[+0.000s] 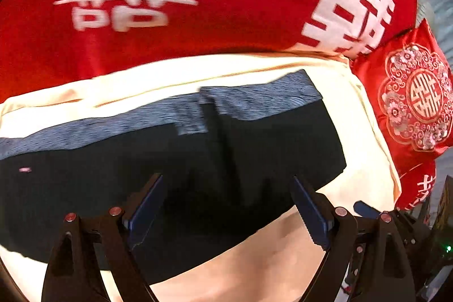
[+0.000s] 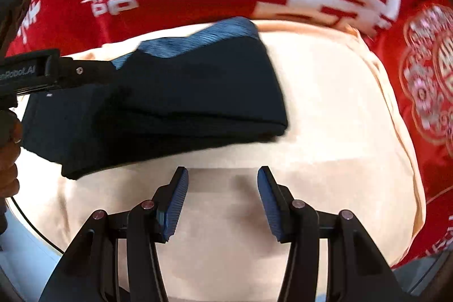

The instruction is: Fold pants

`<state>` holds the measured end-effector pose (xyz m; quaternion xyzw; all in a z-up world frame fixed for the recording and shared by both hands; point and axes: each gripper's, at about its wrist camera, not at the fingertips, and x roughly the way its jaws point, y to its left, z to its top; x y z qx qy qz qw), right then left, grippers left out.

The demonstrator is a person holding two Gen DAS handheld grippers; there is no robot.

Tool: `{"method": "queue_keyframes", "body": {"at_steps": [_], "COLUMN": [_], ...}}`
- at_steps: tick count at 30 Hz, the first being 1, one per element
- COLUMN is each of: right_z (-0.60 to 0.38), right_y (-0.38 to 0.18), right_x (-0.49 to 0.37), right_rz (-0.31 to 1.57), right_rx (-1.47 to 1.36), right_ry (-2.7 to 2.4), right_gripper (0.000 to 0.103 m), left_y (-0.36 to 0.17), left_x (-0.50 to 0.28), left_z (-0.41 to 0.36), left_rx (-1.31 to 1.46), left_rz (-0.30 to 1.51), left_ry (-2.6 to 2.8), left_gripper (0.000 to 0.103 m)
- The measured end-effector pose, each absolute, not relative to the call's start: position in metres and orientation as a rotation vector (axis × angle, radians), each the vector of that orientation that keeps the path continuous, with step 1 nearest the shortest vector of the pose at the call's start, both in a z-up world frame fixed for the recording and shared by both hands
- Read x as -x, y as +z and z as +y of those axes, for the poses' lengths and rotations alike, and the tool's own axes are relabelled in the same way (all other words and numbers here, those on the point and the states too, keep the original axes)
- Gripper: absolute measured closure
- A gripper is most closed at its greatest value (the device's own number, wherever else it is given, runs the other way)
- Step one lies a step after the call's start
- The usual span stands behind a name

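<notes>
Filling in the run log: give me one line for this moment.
task: fold pants | pants: folded on cream sheet | left tool: open, over pants | right tool: open, over sheet

Both claws gape wide, the left claw [image 1: 228, 205] splayed further than the right claw [image 2: 222, 200].

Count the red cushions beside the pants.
2 visible: one embroidered cushion right of the pants, another cushion partly seen below it. More may be hidden.
</notes>
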<state>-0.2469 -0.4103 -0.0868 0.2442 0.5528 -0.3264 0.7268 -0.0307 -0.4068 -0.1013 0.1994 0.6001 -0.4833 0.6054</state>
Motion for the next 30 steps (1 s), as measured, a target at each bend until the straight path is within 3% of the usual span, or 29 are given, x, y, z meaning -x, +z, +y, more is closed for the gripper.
{"method": "queue_keyframes", "body": {"at_steps": [2,5,7,9,18,20,22,24,30], "right_z": [-0.415,-0.419,-0.421,-0.423,-0.459,-0.479,-0.506,-0.527,-0.563], "right_y": [-0.089,-0.093,-0.095,-0.095,-0.084,-0.085,-0.085,-0.088,-0.122], "right_x": [0.255,0.262,0.265,0.269,0.287,0.28,0.265,0.249,0.175], "right_rz": [1.214,1.209,1.206,1.199,1.136,1.109,1.061,1.034,1.082], "right_rx": [-0.565,-0.597,-0.619,-0.637,-0.67,-0.693,-0.739,-0.756,-0.707], "right_ry": [-0.726,-0.722,-0.72,-0.722,-0.7,-0.674,-0.637,-0.618,-0.535], "right_gripper": [0.048,0.048,0.049,0.049,0.049,0.055,0.071,0.079,0.079], "left_y": [-0.109,-0.116,-0.118,-0.115,-0.141,-0.138,-0.138,-0.138,-0.139], "left_x": [0.035,0.041,0.045,0.049,0.061,0.067,0.069,0.067,0.064], "left_z": [-0.418,-0.422,-0.425,-0.427,-0.397,-0.396,-0.395,-0.393,-0.391], "left_rx": [-0.465,-0.472,-0.495,-0.507,-0.636,-0.654,-0.65,-0.632,-0.621], "left_rz": [1.41,1.465,1.498,1.493,1.45,1.399,1.387,1.393,1.398], "left_ry": [-1.115,-1.115,-1.118,-1.118,-1.06,-1.063,-1.056,-1.052,-1.045], "left_gripper": [0.019,0.045,0.082,0.094,0.094,0.094,0.094,0.094,0.094]}}
